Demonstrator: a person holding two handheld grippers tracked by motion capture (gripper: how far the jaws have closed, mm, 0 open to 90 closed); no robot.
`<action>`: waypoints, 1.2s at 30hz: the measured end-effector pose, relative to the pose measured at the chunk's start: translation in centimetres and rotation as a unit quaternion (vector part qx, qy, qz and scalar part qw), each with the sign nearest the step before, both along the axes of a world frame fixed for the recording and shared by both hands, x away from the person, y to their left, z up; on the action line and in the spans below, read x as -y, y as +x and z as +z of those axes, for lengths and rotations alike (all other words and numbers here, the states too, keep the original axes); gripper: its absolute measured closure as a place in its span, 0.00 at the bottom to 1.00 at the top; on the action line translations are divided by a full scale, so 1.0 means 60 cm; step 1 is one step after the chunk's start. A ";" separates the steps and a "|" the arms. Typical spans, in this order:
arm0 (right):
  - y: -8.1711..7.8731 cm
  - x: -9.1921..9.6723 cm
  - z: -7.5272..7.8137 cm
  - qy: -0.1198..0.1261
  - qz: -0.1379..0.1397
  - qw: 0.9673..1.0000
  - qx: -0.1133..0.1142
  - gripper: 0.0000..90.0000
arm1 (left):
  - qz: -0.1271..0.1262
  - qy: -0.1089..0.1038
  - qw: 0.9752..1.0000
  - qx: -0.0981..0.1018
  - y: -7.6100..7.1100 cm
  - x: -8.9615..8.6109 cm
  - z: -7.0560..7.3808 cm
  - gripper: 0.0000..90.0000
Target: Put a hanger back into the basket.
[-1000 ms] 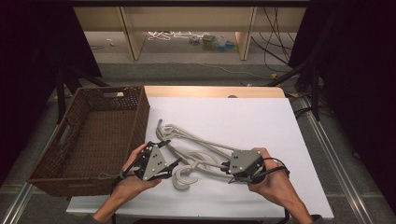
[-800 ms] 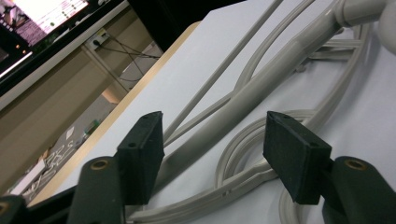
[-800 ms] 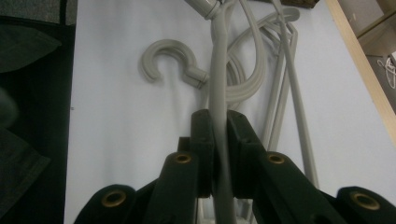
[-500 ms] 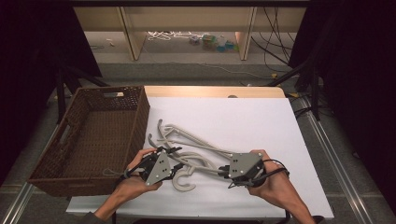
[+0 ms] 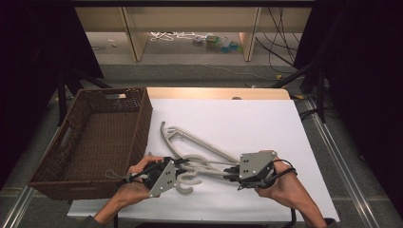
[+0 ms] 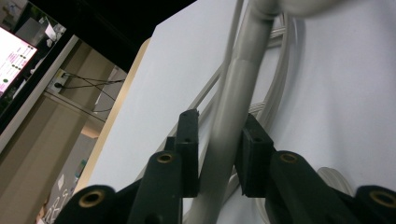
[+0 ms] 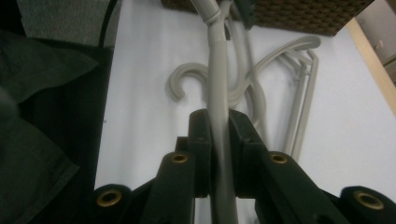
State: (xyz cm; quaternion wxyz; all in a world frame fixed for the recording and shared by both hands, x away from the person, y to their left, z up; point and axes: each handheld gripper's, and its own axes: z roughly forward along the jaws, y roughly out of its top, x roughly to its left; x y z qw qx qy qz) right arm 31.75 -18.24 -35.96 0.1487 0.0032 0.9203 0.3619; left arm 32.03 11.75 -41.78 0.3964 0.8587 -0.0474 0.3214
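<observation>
Bundle of grey plastic coat hangers (image 5: 199,154) laid on white desk (image 5: 247,123), near front edge, just beside brown woven wicker basket (image 5: 90,142) at left edge. Left gripper (image 6: 217,154): jaws just closed, hanger bar clamped between pads. Right gripper (image 7: 218,154): jaws shut on thin grey hanger bar. Hook end (image 7: 180,84) seen resting flat.

Woven brown basket (image 5: 95,142), empty, at 9 o'clock on white-topped bench (image 5: 266,123); wooden shelving (image 5: 190,28) and cables (image 5: 171,35) at 12 o'clock.
</observation>
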 end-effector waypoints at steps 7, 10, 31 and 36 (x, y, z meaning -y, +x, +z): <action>0.012 0.015 0.001 0.031 -0.059 0.998 0.010 0.72 | 0.005 -0.009 0.999 -0.032 -0.011 0.011 0.008 0.88; 0.013 0.019 0.008 0.056 -0.110 0.992 0.019 0.55 | 0.020 -0.026 0.998 -0.059 -0.009 0.009 0.012 0.88; -0.006 0.054 -0.009 0.217 -0.249 0.943 0.036 0.20 | 0.167 -0.230 0.925 -0.253 0.013 -0.071 0.049 0.88; -0.007 0.051 -0.040 0.215 -0.250 0.944 0.019 0.19 | 0.163 -0.253 0.916 -0.267 0.007 -0.084 0.063 0.88</action>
